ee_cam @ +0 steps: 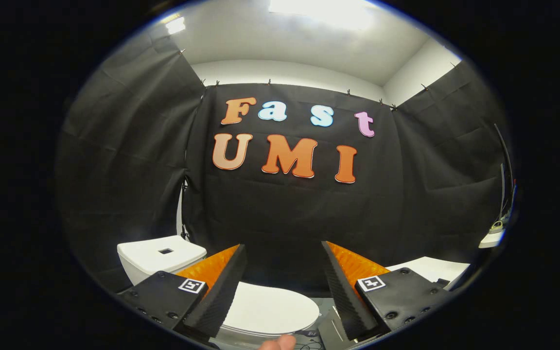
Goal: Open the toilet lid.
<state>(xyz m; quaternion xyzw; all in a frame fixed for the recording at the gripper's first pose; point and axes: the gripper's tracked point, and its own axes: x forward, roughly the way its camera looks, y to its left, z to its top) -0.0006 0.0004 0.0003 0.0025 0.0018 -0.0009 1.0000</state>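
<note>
While the toilet lid (270, 308) lies flat and closed on the bowl, it sits below and just ahead of the tool (285, 287), partly hidden behind the left finger. Lid looks like smooth, glossy hard plastic: likely stiff, fairly light, slippery, hinged at the back by the tank (161, 255). Best hold is probably the front rim, the edge farthest from the tank, hooking one finger under the lip and lifting up and back; pinching the flat top would likely slip. Letting it swing freely risks a bang against the tank. Tool fingers are spread wide apart, nothing between them, not touching the lid. Tank stands beyond the left finger, with a small dark square on its top. Fingertip of a person's hand (280, 342) shows just near the lid's closer edge. White counter (433, 267) sits beyond the right finger. Black cloth wall (285, 214) is behind everything.
</note>
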